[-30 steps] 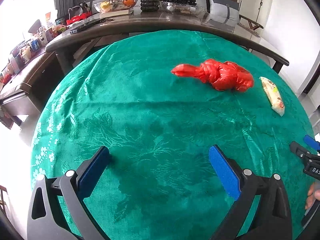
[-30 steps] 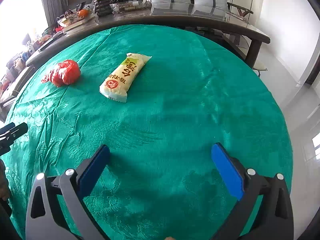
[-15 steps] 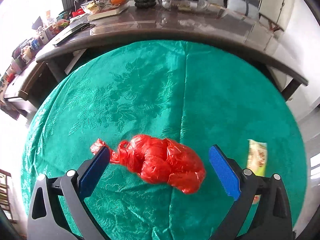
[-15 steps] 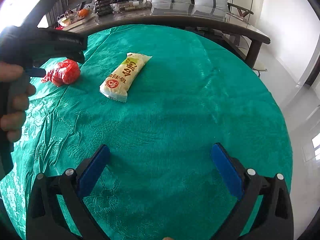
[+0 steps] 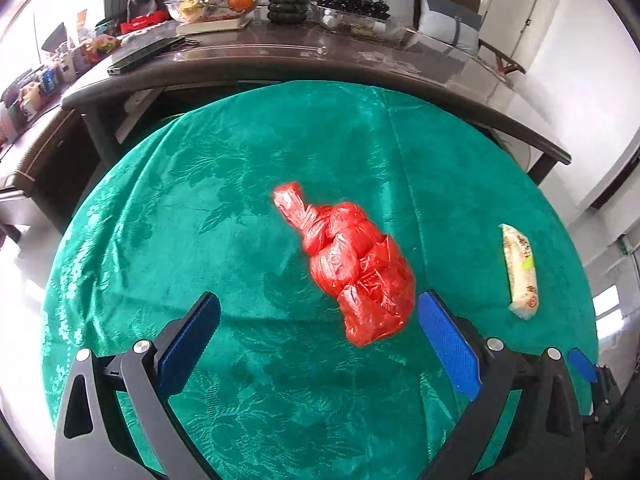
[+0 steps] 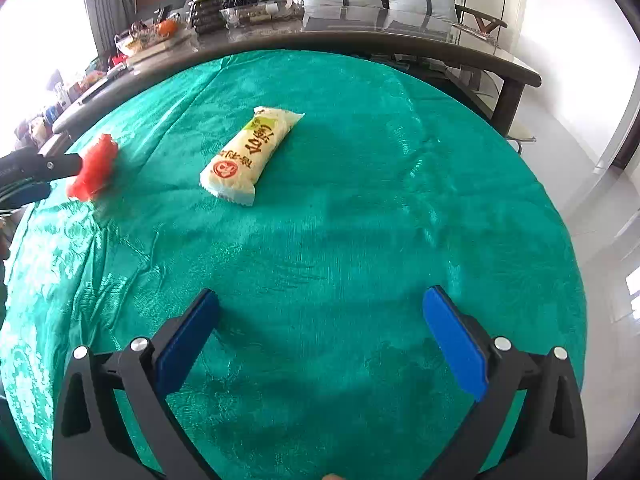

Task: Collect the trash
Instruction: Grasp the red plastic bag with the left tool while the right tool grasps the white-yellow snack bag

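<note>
The left gripper's [image 5: 320,344] blue fingers [image 5: 188,344] stand wide apart and grasp nothing; the knotted red plastic bag [image 5: 352,264] lies just ahead, nearer the right finger. The right gripper [image 6: 320,340] is also spread, well apart from the yellow snack packet [image 6: 248,156] on the green worktop cloth [image 6: 360,220].

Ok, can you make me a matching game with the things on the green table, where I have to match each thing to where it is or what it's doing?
Things:
1. crumpled red plastic bag
2. long pale yellow snack packet
3. right hand-held gripper
4. green patterned tablecloth

Places or states:
A. covers the whole round table
B. open, holding nothing
C. lies in front of the open left hand-held gripper, near its right finger
D. lies flat, away from both grippers

Pairs: 1-C, 2-D, 3-B, 4-A
</note>
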`<control>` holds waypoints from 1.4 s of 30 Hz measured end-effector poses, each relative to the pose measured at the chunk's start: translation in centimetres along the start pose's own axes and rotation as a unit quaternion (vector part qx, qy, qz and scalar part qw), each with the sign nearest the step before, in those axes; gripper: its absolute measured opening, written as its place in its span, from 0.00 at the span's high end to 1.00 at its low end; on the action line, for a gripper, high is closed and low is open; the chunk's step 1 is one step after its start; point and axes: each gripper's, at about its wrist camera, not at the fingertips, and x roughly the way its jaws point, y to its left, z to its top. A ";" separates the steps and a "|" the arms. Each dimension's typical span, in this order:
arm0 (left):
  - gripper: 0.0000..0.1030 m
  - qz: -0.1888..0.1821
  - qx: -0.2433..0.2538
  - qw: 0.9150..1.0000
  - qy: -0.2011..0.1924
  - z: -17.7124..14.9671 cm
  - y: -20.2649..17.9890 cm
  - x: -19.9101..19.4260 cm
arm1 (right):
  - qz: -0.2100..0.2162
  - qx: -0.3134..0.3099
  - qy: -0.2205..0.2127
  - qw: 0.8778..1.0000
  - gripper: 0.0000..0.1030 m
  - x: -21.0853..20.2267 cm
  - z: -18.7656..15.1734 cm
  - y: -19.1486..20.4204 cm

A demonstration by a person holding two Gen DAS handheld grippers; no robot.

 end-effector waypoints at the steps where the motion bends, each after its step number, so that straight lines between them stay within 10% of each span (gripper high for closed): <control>1: 0.05 -0.007 0.010 1.000 -0.001 0.1 -0.4 0.3 | 0.026 0.011 0.000 1.000 0.04 0.2 0.8 -0.3; 9: 0.05 0.071 0.052 0.996 0.034 0.6 -2.9 4.9 | 0.078 0.006 0.051 0.996 0.06 5.0 8.7 3.2; 12: 0.18 0.068 0.059 0.996 0.025 0.8 -3.1 4.9 | 0.050 -0.018 0.057 0.997 0.41 6.3 9.3 4.6; 14: 0.46 0.060 0.068 0.996 0.019 1.0 -3.2 4.7 | 0.042 -0.029 0.050 0.997 0.71 6.2 9.3 4.7; 17: 0.61 0.045 0.087 0.995 0.012 1.0 -3.3 4.3 | 0.056 -0.042 0.046 0.996 0.80 5.2 8.8 3.8; 29: 0.61 -0.094 0.151 0.984 0.021 -8.2 -6.3 -3.0 | 0.063 -0.155 0.022 0.986 0.77 -2.0 -0.3 1.8; 32: 0.44 -0.067 0.157 0.985 0.005 -10.5 -7.2 -2.9 | 0.047 -0.147 0.008 0.988 0.42 -1.2 -1.2 1.6; 35: 0.16 -0.053 0.135 0.989 -0.002 -11.5 -7.0 -2.3 | 0.042 -0.144 0.002 0.989 0.38 -0.9 -1.8 1.6; 42: 0.05 0.010 0.135 0.991 -0.008 -12.1 -7.0 -1.7 | 0.043 -0.124 0.005 0.991 0.22 -0.9 -2.1 0.9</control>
